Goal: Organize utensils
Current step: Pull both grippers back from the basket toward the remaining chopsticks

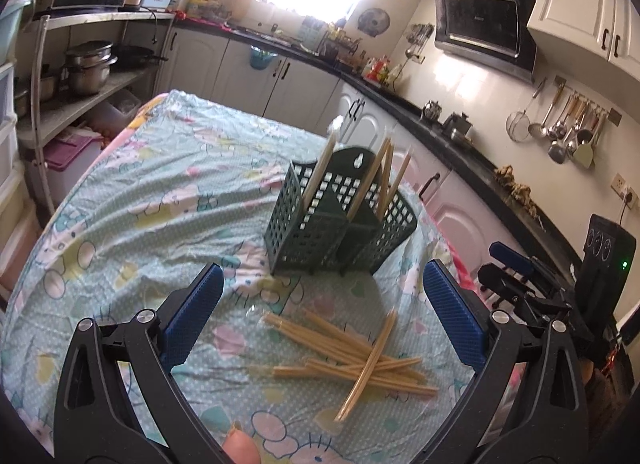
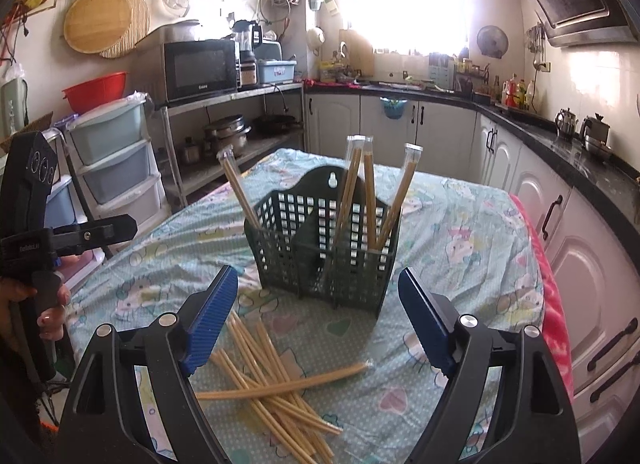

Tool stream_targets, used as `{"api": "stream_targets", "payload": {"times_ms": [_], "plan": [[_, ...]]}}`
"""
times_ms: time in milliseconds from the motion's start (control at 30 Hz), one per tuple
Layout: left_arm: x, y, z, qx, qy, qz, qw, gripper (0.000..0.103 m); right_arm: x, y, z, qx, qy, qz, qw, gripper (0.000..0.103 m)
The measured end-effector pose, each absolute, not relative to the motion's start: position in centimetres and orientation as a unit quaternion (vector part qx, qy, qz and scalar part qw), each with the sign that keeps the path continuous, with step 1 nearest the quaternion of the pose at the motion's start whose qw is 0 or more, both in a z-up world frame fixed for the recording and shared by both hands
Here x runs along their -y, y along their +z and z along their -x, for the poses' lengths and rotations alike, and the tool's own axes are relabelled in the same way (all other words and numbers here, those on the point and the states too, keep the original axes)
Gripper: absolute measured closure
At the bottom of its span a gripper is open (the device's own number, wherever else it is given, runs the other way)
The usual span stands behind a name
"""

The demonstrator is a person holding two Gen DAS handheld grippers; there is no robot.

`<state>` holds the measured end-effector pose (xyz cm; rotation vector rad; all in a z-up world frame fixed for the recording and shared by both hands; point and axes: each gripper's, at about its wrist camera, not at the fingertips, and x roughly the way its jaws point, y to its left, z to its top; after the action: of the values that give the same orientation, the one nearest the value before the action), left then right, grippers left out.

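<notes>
A dark green plastic utensil basket [image 1: 340, 220] [image 2: 324, 248] stands upright on the table with several wrapped chopstick pairs [image 2: 370, 196] [image 1: 384, 176] standing in it. A loose pile of wrapped chopsticks [image 1: 360, 360] [image 2: 276, 388] lies on the cloth in front of it. My left gripper [image 1: 324, 304] is open and empty, just above the pile. My right gripper [image 2: 318, 316] is open and empty, between pile and basket. The right gripper also shows in the left wrist view [image 1: 516, 276], and the left gripper shows at the left edge of the right wrist view [image 2: 100, 232].
The table carries a light blue patterned cloth [image 1: 140, 200] [image 2: 460, 248]. Kitchen counter and white cabinets [image 2: 560, 200] run along the right and back. A metal shelf with pots and a microwave [image 2: 200, 68] stands left, beside plastic drawers [image 2: 116, 160].
</notes>
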<state>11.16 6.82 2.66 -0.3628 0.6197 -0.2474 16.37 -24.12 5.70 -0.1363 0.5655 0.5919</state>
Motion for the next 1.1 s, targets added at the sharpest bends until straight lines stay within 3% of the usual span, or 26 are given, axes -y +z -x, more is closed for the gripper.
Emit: {"api": "stream_targets", "payload": {"times_ms": [533,767,933,1100], "plan": [[-4.7,-2.1,-11.2,-0.367,-0.138,0.145,0.909,0.012,25.6,1.6,-16.8,-0.328,0.265,0.067,0.904,0.023],[-4.1,-4.4,-12.0,-0.401,-0.152,0.147,0.891,0.034,26.2,-0.5,-17.9,-0.364,0.251,0.063,0.895,0.023],[-3.9,-5.7,-12.6,-0.424,-0.159,0.147,0.880,0.041,26.5,-1.8,-18.6,-0.384,0.248,0.057,0.887,0.024],[-3.7,-6.5,-13.2,-0.436,-0.165,0.143,0.873,0.042,26.6,-3.0,-19.5,-0.411,0.252,0.040,0.875,0.031]]}}
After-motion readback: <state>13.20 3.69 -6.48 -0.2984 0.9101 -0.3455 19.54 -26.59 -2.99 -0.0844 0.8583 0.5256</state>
